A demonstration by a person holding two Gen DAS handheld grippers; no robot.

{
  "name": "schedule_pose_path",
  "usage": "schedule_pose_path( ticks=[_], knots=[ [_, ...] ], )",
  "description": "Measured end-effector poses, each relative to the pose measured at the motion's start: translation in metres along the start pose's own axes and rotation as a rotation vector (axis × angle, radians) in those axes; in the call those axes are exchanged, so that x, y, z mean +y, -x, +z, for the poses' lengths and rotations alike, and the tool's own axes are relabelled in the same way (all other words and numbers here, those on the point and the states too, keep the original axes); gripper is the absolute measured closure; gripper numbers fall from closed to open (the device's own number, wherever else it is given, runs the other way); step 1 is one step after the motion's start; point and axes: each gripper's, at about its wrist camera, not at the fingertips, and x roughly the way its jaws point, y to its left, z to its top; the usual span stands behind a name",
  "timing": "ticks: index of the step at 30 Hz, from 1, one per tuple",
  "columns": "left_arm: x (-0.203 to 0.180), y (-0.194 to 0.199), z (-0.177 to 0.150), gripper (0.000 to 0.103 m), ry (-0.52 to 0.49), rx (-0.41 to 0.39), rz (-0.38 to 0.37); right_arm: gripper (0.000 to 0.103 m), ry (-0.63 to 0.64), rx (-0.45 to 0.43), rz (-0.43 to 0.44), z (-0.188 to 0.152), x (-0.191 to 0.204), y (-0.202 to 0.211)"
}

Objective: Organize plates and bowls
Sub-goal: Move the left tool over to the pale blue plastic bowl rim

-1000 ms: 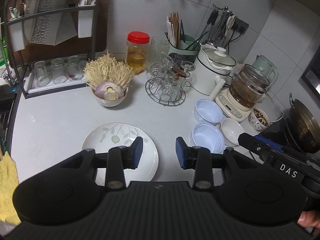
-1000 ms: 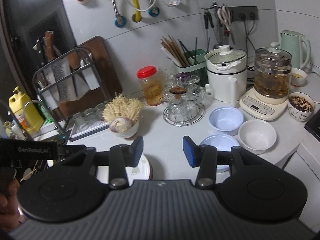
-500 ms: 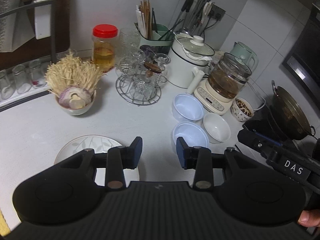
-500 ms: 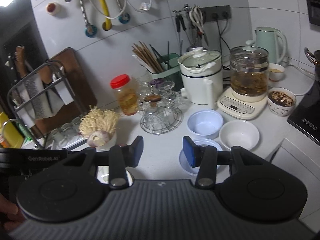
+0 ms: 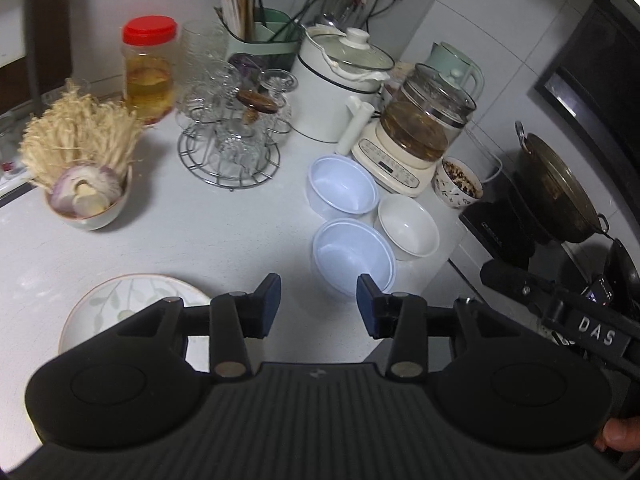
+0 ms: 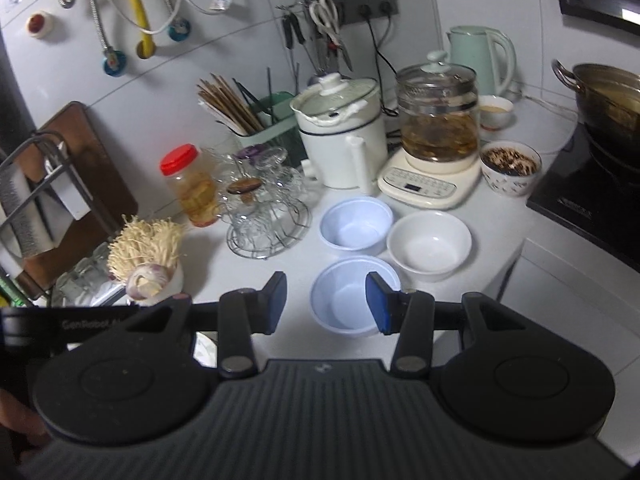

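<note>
Your left gripper (image 5: pixel 318 304) is opening with nothing between its jaws; the near blue bowl (image 5: pixel 352 258) sits just ahead, right of its gap. Your right gripper (image 6: pixel 326 300), parted and empty, frames that bowl's right side on the counter (image 5: pixel 208 232).

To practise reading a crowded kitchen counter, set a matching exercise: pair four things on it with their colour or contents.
Things:
1. Jar
2. Nearest empty bowl
3. Patterned cup
4. Plate

Descriptions:
A. Pale blue
B. Leaf pattern
C. Red lid
D. Holds dark speckled food

Pairs: 1-C, 2-A, 3-D, 4-B
</note>
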Motion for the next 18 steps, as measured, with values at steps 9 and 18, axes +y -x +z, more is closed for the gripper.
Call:
schedule_pose_path(
  ticks=[9,18],
  knots=[
    [-0.012,-0.042,0.029,0.041,-0.004,0.012,0.018,0.030,-0.034,0.019,0.019,0.012,-0.030,-0.033],
    [-0.022,-0.107,0.067,0.037,0.067,0.045,0.074,0.031,-0.030,0.054,0.051,0.055,-0.074,-0.093]
  ],
)
